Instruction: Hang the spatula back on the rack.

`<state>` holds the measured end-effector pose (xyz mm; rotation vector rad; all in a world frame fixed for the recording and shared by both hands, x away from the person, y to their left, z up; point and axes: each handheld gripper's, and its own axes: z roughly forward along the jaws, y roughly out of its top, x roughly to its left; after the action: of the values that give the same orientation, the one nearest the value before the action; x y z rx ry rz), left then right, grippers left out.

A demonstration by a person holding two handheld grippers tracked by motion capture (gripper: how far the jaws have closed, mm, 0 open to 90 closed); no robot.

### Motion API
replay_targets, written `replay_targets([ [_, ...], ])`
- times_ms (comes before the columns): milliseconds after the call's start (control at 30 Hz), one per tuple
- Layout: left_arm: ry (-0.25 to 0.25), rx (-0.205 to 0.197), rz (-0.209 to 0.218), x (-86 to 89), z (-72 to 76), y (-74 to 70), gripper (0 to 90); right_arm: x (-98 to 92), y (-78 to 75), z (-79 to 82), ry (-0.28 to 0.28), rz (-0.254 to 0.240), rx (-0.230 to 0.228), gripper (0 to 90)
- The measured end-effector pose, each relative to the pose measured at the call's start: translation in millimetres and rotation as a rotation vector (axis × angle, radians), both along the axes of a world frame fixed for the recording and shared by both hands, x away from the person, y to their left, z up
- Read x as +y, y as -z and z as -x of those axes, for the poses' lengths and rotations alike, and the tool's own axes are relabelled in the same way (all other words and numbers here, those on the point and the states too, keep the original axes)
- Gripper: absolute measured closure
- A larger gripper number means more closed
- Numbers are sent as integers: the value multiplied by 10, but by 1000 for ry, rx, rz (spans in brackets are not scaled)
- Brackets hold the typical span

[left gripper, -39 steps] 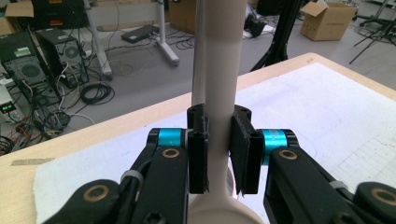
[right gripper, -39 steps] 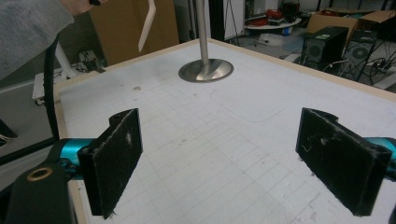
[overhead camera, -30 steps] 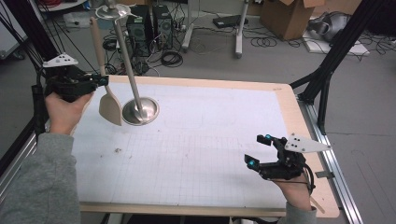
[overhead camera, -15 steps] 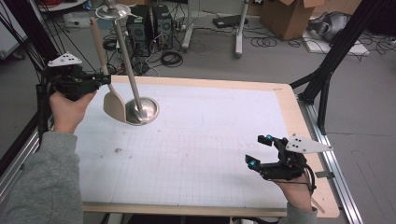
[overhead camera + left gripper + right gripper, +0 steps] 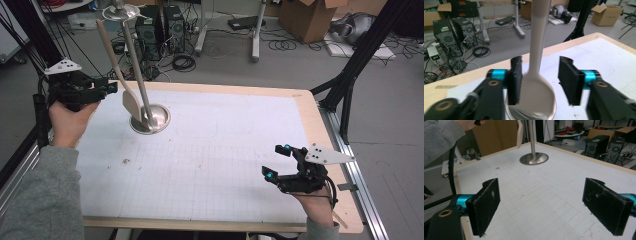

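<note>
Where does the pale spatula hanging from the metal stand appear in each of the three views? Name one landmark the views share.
High view: spatula upper left, blade just above the stand's round base.
Left gripper view: centre, blade between the open jaws of the left gripper, which have just been opening.
Right gripper view: top centre, left of the pole.
Shared landmark: the stand's round base.

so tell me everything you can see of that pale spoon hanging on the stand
The spoon is pale cream, looks like wood or plastic, with a long slim handle and a broad oval bowl. It hangs bowl down, tilted, its handle top up by the metal stand's upper disc; how it attaches there is unclear. The bowl sits just above the stand's round base. In the left gripper view the bowl lies between the left tongs, whose jaws have just been opening; one pad looks close against it, the other stands clear.
</note>
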<state>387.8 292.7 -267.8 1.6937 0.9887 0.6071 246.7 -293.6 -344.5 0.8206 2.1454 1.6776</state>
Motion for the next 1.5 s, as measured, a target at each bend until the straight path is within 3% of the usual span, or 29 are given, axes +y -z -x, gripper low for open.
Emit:
replay_targets([
  [100, 28, 4, 4, 3, 59, 10, 336, 6, -1, 0, 0, -3, -1, 138],
  [200, -6, -26, -31, -24, 144, 24, 144, 16, -4, -3, -3, -5, -1, 138],
  [300, 9, -46, -16, -28, 226, 39, 64, 27, -4, -10, -6, -6, -2, 138],
  [733, 118, -75, 38, -20, 571, 169, 60, 68, -13, -61, -17, -12, -4, 138],
  [867, 110, -95, 57, 21, 696, 240, 60, 65, -14, -70, -15, -16, -2, 138],
  [933, 88, -130, 73, 40, 768, 285, 60, 59, -14, -78, -15, -16, -7, 138],
  [1267, 68, -125, 11, 13, 999, 436, 60, 59, -15, -96, -10, -21, -7, 138],
  [1500, 72, -125, -4, -11, 1132, 477, 60, 36, -25, -96, 2, -31, -12, 138],
])
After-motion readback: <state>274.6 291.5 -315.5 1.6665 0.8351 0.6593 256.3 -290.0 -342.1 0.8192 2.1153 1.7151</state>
